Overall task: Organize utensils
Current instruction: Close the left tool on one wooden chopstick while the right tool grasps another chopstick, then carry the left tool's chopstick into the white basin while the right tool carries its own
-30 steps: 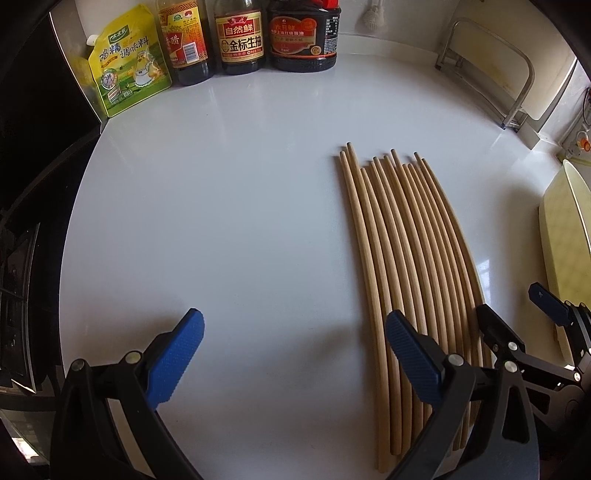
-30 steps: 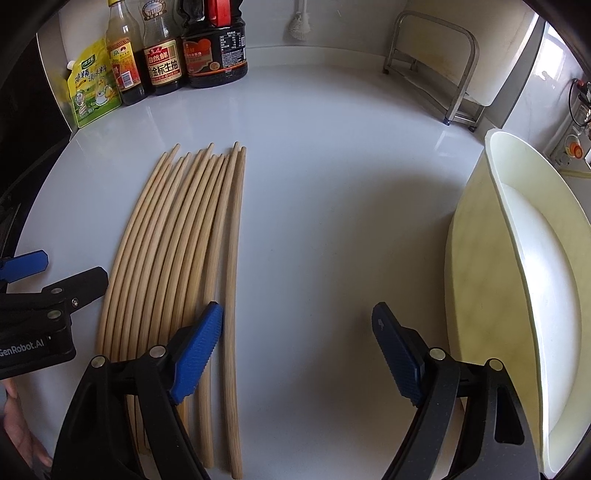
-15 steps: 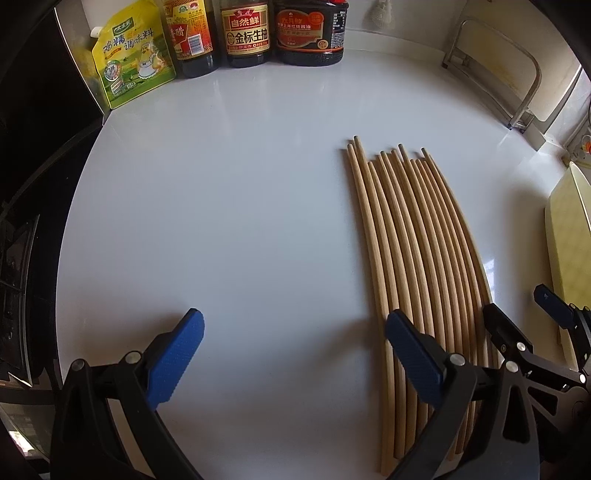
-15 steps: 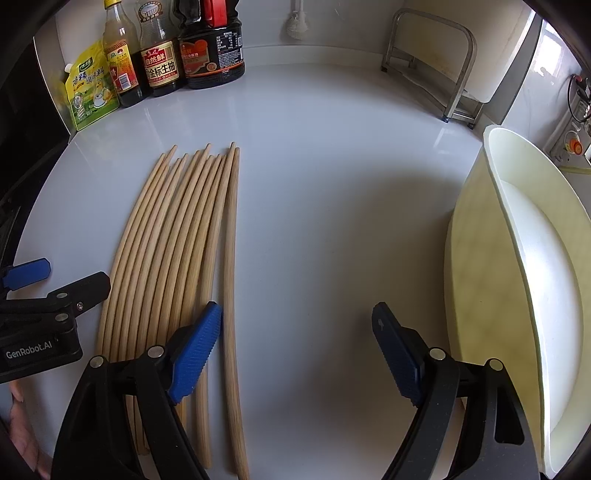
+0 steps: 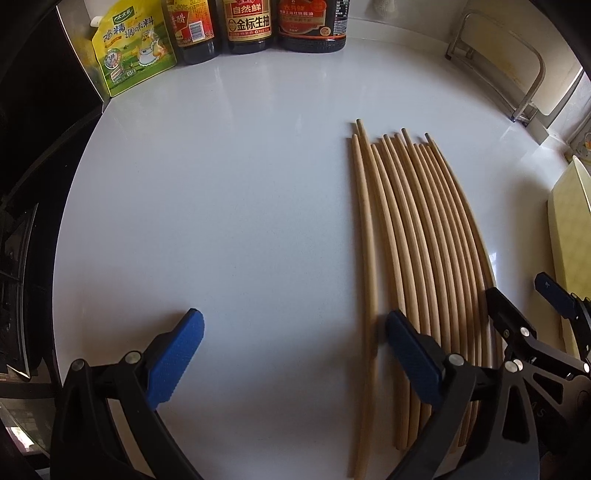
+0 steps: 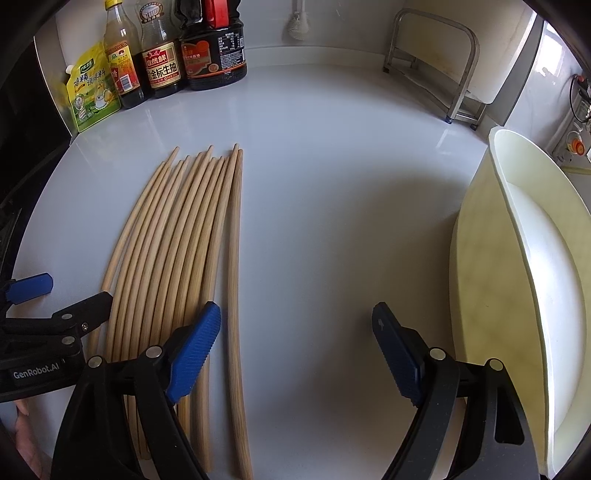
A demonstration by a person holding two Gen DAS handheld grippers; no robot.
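Note:
Several long wooden chopsticks (image 5: pixel 417 236) lie side by side on the white counter (image 5: pixel 221 221), also seen in the right wrist view (image 6: pixel 173 251). In each view the edge chopstick (image 5: pixel 365 280) (image 6: pixel 233 266) nearest the open jaws lies slightly apart from its bundle. My left gripper (image 5: pixel 291 350) is open and empty, its right fingertip (image 5: pixel 402 332) over the bundle's near end. My right gripper (image 6: pixel 295 343) is open and empty, its left fingertip (image 6: pixel 199 336) over the bundle's near end. Each gripper shows at the edge of the other's view.
Sauce bottles (image 5: pixel 247 22) and a yellow seasoning pouch (image 5: pixel 129 48) stand at the back left. A metal rack (image 6: pixel 436 62) stands at the back right. A pale yellow basin (image 6: pixel 517 280) sits at the right. A dark stove edge (image 5: pixel 22 258) lies left.
Both grippers have moved forward along the chopsticks. One chopstick at the bundle's edge has separated slightly from the others. Both grippers stay open.

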